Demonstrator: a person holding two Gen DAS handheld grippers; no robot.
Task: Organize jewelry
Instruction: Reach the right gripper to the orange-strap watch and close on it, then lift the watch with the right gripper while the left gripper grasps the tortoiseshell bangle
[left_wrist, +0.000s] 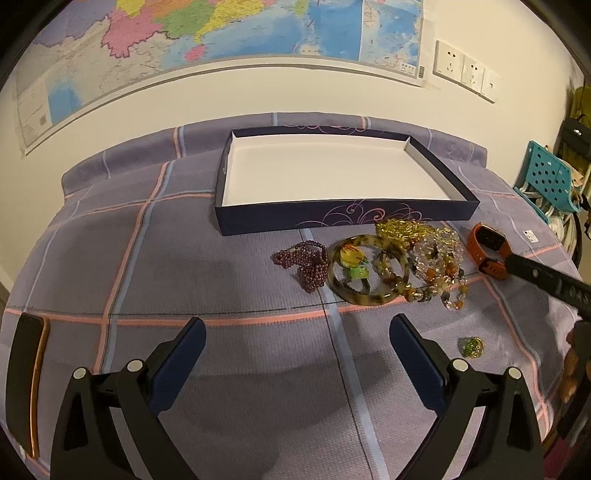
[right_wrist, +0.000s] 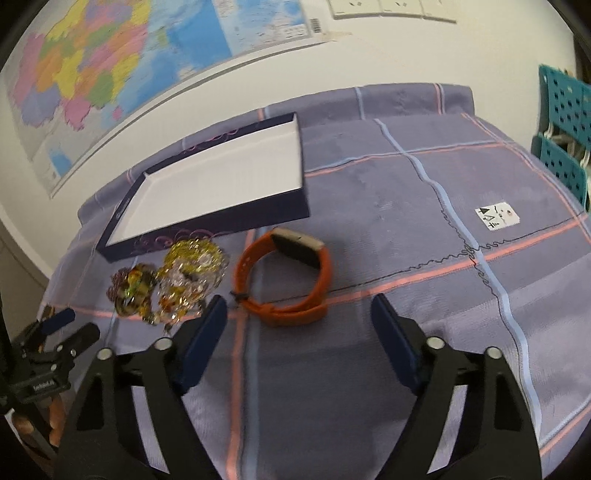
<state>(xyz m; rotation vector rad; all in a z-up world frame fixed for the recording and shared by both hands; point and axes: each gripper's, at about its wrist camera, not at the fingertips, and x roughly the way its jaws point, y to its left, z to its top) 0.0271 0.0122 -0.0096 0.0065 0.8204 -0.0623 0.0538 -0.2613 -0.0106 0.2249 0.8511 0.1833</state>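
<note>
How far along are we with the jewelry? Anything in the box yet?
Nothing is done yet: the box is bare inside. In hand: nothing, though the right gripper, open, points at the orange watch; the left gripper is open over bare cloth. Left to do: the watch, the purple bead bracelet, the mottled bangle, the beaded pile and the small green ring.

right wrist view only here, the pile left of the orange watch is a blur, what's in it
Observer: The left wrist view shows a purple bead bracelet at the pile's far left, beside a mottled bangle.
Operator: anything loose that i can't see
Observer: Yes, a small green ring lies alone on the cloth, apart from the pile and just off to the right of the open left gripper.
</note>
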